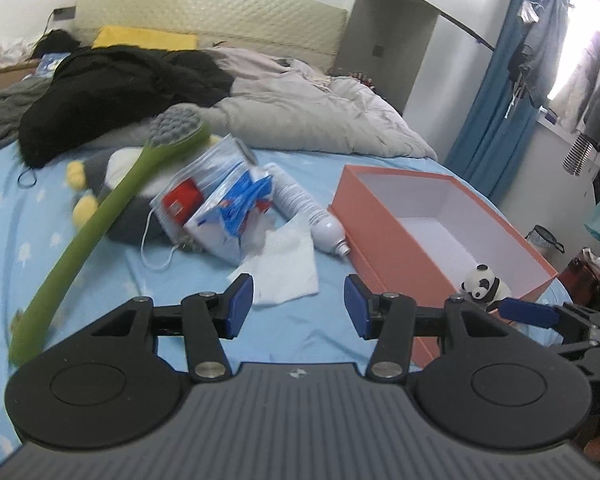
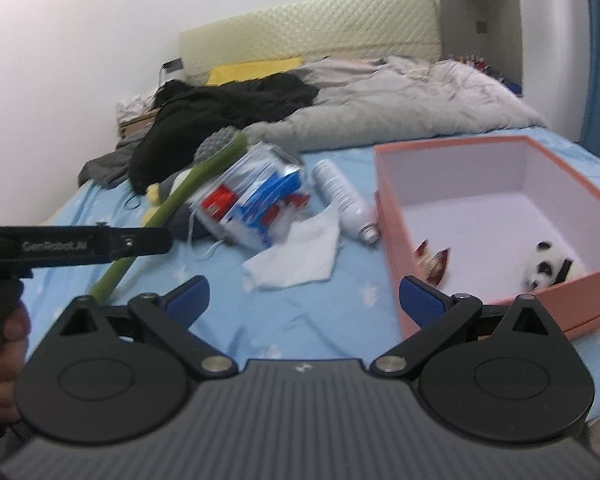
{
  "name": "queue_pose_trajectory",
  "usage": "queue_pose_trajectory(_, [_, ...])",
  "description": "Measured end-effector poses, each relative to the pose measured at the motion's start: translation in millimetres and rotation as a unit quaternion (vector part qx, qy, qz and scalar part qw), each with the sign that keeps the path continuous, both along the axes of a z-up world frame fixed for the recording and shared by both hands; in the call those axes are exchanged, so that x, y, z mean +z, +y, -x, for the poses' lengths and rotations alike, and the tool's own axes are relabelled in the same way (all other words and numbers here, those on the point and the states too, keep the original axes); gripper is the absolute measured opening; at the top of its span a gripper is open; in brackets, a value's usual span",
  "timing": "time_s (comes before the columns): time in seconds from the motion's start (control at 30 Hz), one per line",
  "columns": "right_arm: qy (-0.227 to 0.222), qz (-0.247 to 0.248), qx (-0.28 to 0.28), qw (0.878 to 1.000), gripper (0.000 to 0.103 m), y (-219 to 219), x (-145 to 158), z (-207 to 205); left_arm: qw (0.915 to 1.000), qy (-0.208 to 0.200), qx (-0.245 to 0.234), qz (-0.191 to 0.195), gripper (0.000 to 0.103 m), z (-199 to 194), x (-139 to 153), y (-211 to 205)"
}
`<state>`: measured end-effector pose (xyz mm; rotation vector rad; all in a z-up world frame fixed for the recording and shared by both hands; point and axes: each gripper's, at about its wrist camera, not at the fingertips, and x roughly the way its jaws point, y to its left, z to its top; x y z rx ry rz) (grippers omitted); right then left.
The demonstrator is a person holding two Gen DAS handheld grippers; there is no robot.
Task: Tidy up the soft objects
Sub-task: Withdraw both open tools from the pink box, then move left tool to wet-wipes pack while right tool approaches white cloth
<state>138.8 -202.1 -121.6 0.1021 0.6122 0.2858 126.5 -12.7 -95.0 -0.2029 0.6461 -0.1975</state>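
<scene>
Both my tongs hang over the bed [image 1: 40,208] with nothing in them: the left gripper [image 1: 299,306] about half open, the right gripper [image 2: 304,300] wider. The risk I see is the tissue [image 1: 284,268] at twelve o'clock: thin and flat, so my pads could pinch the sheet with it. The brush [image 1: 112,204] at ten could snag. The panda [image 2: 550,266], small and fluffy, already lies in the box [image 2: 452,146] at two.
</scene>
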Motion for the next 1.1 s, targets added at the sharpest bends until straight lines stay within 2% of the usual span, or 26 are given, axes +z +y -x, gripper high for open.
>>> queue_pose_trajectory(0.23, [0.03,-0.015,0.013,0.999,0.102,15.6,-13.5,7.7,0.9993,0.019,0.03,0.011,0.056,18.0,-24.8,15.6])
queue_pose_trajectory(0.4, [0.037,-0.012,0.035,0.999,0.102,23.8,-23.2,1.0,0.9984,0.028,0.044,0.018,0.056,9.1,-42.2,21.5])
queue_pose_trajectory(0.47, [0.034,-0.016,0.046,0.998,0.098,25.3,-25.9,-3.2,0.9983,0.03,0.048,0.017,0.056,1.5,-48.7,23.6])
queue_pose_trajectory(0.53, [0.032,-0.011,0.057,0.998,0.094,29.9,-30.9,-10.3,0.9981,0.03,0.05,0.019,0.056,-9.2,-56.2,26.4])
queue_pose_trajectory(0.67, [0.041,-0.002,0.068,0.997,0.076,39.1,-42.7,-28.3,0.9977,0.032,0.056,0.023,0.056,-35.1,-69.4,31.5])
queue_pose_trajectory(0.83, [0.045,0.019,0.072,0.996,0.076,47.6,-60.6,-55.6,0.9967,0.041,0.063,0.032,0.056,-70.9,-84.4,39.6])
queue_pose_trajectory(1.0, [0.057,-0.009,0.083,0.995,0.077,49.7,-78.0,-87.9,0.9963,0.046,0.058,0.044,0.056,-107.6,-94.2,48.8])
queue_pose_trajectory(1.1, [0.058,-0.003,0.081,0.995,0.077,56.5,-88.6,-105.8,0.9961,0.047,0.055,0.051,0.056,-129.9,-100.5,54.3])
